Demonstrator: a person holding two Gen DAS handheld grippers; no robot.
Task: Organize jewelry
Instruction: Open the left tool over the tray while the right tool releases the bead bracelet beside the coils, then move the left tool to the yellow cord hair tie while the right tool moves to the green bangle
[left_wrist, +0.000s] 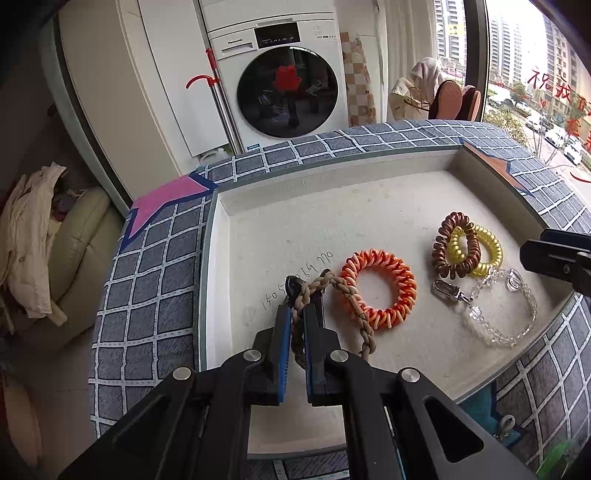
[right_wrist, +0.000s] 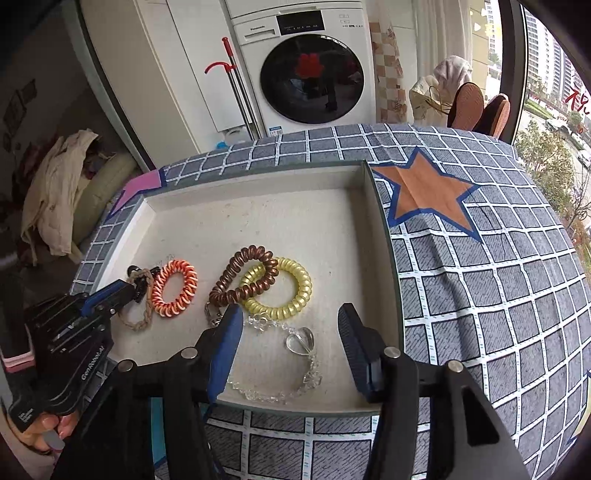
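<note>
Table w/ grid-pattern cloth (right_wrist: 480, 295) carries a shallow white tray (right_wrist: 258, 177); all jewelry lies inside it, toward the near half.

L gripper (left_wrist: 297, 314) is pressed onto the braided rope bracelet (left_wrist: 354, 299) at the tray's left side: the braid runs btwn the blue pads, w/ its black clasp just past the tips and the rest of the loop trailing right, lying partly over the orange-white coil band (left_wrist: 378, 291). Cannot tell if the pinched end is off the tray floor or resting on it.

R gripper (right_wrist: 291, 332) is spread wide and carries nothing. It hovers above the clear bead bracelet (right_wrist: 295, 369) w/ heart charm, at the tray's near-right.

Middle of tray: brown coil band (right_wrist: 240, 280) overlaps the yellow coil band (right_wrist: 284, 291). Small metal clasp (left_wrist: 448, 291) lies by the brown one, touching the clear beads.

Step in hand, prob.: relocating the rope bracelet. Nothing looks sorted yet, so early in the task.

Next move needs a slow lift so the trailing loop slides off the orange-white band w/o dragging it. R side should come down squarely on the clear beads; they look slippery and may roll.
</note>
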